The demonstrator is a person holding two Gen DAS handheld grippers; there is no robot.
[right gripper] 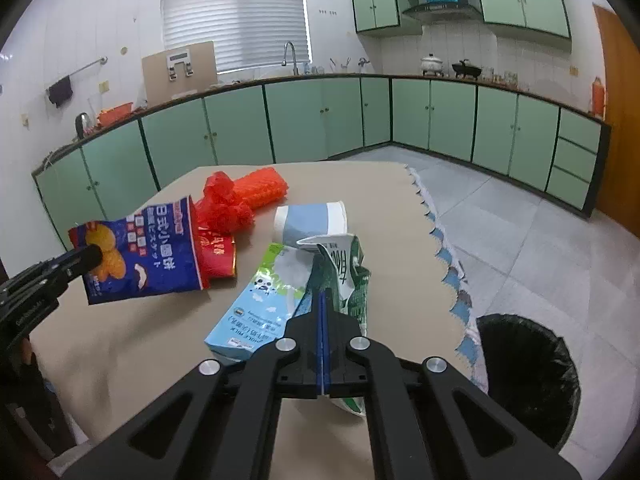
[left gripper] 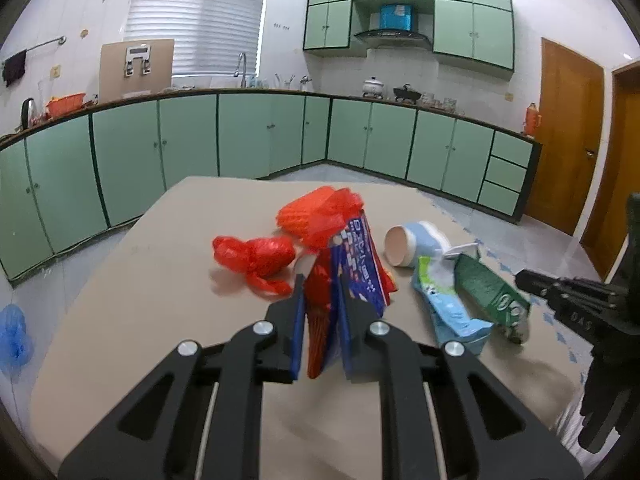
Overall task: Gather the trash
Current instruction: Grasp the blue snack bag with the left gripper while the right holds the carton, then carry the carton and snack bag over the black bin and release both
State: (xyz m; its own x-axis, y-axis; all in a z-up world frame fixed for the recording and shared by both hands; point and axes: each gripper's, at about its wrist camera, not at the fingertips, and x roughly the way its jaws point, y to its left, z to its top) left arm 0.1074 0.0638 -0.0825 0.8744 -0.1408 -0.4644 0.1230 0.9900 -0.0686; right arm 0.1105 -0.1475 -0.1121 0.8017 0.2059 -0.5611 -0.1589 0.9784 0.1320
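Our left tongs pinch the blue snack bag; the right tongs, fully closed, grip the green carton. We should lift both clear, then release directly above the bin beside the bench.

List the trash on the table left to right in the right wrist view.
Blue snack bag → red mesh bag → paper cup → green carton. The light-blue milk carton overlaps the cup and green carton, so it is left out.

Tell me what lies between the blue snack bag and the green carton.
In the right wrist view, a light blue milk carton lies between the blue snack bag and green carton.
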